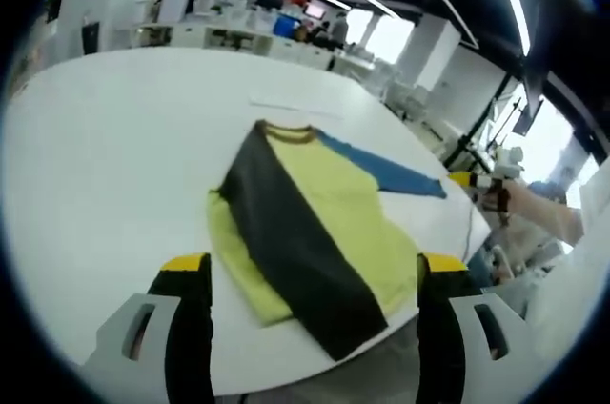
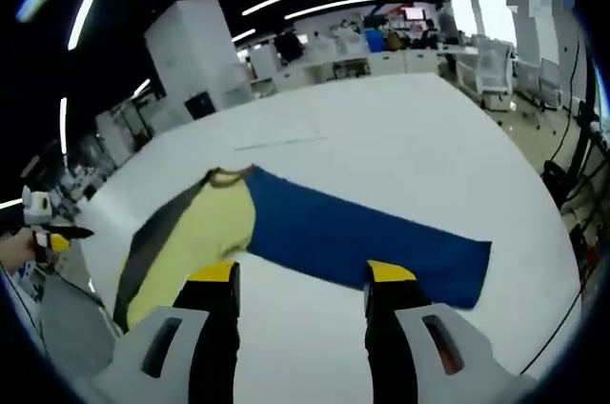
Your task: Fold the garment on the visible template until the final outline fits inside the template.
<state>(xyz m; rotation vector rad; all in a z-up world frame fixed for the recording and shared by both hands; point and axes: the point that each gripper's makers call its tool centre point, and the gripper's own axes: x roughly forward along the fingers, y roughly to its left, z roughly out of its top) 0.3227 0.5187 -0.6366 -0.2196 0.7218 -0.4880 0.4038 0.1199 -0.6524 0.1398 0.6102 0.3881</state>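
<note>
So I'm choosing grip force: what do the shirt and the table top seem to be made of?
The shirt looks like soft matte knit fabric, likely cotton jersey: it lies limp and flat, with a ribbed collar and a blue sleeve spread out. The table top looks like hard smooth white laminate or painted board, with a faint sheen; exact material unclear.

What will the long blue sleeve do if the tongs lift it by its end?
The blue sleeve will probably droop and bend, since it lies flat like thin cloth on the white table. It likely feels light. It may drag the yellow shirt along, because it is joined to it.
</note>
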